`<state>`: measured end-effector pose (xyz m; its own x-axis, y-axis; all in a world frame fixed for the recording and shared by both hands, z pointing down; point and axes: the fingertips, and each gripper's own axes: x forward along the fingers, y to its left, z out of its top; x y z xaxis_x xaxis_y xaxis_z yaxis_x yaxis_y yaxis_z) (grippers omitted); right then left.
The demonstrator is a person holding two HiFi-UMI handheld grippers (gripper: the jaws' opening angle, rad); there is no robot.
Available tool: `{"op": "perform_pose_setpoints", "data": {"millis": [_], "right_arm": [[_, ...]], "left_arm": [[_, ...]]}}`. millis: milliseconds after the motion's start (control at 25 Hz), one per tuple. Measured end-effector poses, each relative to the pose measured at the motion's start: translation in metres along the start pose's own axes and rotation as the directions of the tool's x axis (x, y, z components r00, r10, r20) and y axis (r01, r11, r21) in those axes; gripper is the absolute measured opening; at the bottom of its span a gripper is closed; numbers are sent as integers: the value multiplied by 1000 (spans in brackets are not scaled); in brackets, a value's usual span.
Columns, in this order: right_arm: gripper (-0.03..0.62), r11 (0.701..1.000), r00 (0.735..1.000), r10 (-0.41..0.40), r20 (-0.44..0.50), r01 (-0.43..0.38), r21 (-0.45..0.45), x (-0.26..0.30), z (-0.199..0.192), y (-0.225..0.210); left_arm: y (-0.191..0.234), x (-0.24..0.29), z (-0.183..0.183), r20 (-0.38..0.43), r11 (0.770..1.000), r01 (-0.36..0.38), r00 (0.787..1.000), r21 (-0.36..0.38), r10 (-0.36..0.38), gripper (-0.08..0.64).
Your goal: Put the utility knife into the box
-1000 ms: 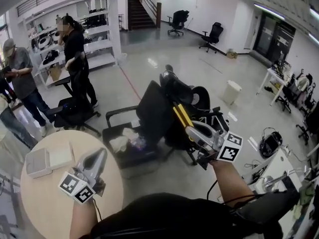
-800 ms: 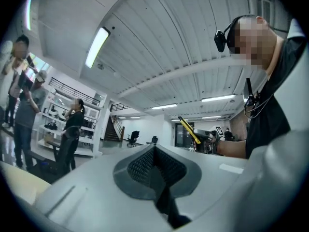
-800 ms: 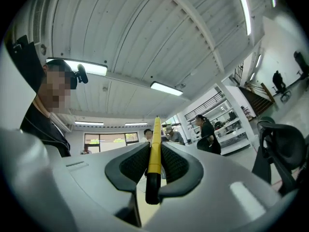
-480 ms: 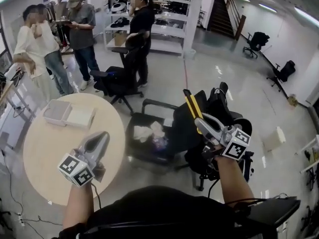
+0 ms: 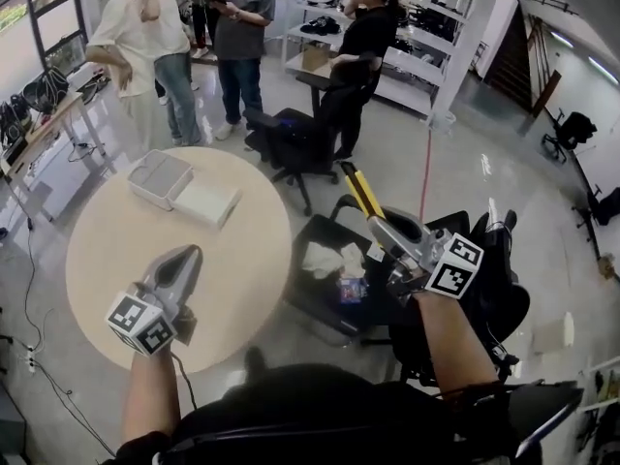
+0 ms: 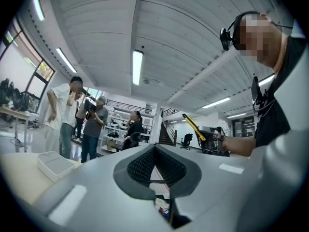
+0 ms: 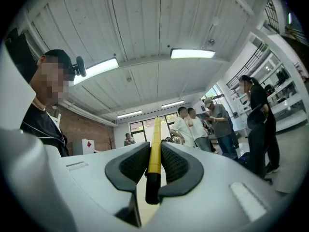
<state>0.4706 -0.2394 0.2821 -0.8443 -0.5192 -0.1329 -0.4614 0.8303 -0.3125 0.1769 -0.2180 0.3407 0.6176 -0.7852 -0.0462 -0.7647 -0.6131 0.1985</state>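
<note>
My right gripper (image 5: 380,223) is shut on a yellow and black utility knife (image 5: 357,190), held in the air just off the right edge of the round table (image 5: 107,250). In the right gripper view the knife (image 7: 155,144) stands clamped between the pads and pokes up past them. A white open box (image 5: 159,178) lies at the far side of the table, with its lid (image 5: 206,202) beside it. It also shows in the left gripper view as a white box (image 6: 54,164) at lower left. My left gripper (image 5: 184,258) hovers over the table's near part, shut and empty.
A black office chair (image 5: 325,279) with cloths on its seat stands right of the table, under the right gripper. Another chair (image 5: 291,139) and several people stand beyond the table. Shelving (image 5: 426,56) runs along the back.
The head view has swung left, so the table and box now sit more centrally. Both grippers keep their pose. The knife stays clamped in the right one.
</note>
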Motion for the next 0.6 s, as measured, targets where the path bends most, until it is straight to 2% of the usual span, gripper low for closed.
{"op": "perform_pose_setpoints", "data": {"millis": [240, 400, 600], "right_arm": [[87, 999, 996, 44, -84, -42, 27, 150, -32, -40], [89, 998, 987, 56, -150, -51, 39, 244, -65, -82], [87, 996, 971, 65, -230, -49, 75, 336, -121, -136]], "left_arm": [[139, 3, 3, -22, 996, -93, 995, -1, 93, -6], [223, 23, -13, -53, 993, -114, 992, -5, 114, -6], [304, 46, -48, -83, 993, -114, 990, -9, 113, -6]]}}
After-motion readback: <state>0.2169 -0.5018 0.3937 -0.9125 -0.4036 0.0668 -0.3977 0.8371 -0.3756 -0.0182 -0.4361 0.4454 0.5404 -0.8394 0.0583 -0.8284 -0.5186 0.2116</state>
